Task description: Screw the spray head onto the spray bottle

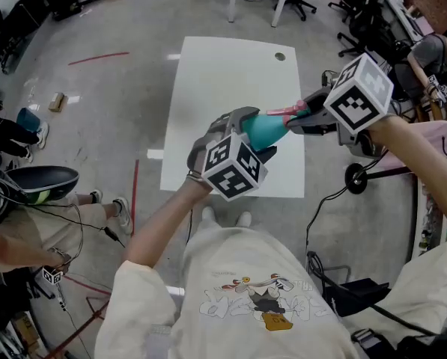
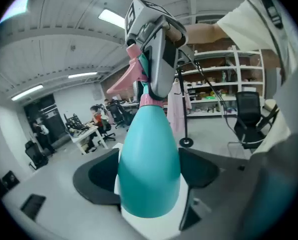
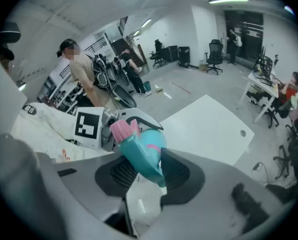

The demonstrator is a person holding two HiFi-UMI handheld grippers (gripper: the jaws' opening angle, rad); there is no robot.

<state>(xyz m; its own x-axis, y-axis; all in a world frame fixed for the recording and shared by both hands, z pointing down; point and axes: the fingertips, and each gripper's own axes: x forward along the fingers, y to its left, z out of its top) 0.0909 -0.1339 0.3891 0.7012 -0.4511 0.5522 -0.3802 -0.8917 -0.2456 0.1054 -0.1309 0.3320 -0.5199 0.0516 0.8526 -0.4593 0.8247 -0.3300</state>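
left gripper point(image 2: 148, 178) clamped on the teal bottle's point(image 1: 266, 130) belly, up over the white table point(image 1: 230, 73), its neck pointing straight away into the right gripper point(image 3: 148, 176), which was pinched on the spray head point(image 3: 139, 149) lined up at that neck.

Teal teardrop-shaped spray bottle point(image 1: 264, 131) is mid-frame in the head view, tipped sideways, neck pointing right. Teal-and-pink spray head point(image 1: 292, 113) sits right on its neck.
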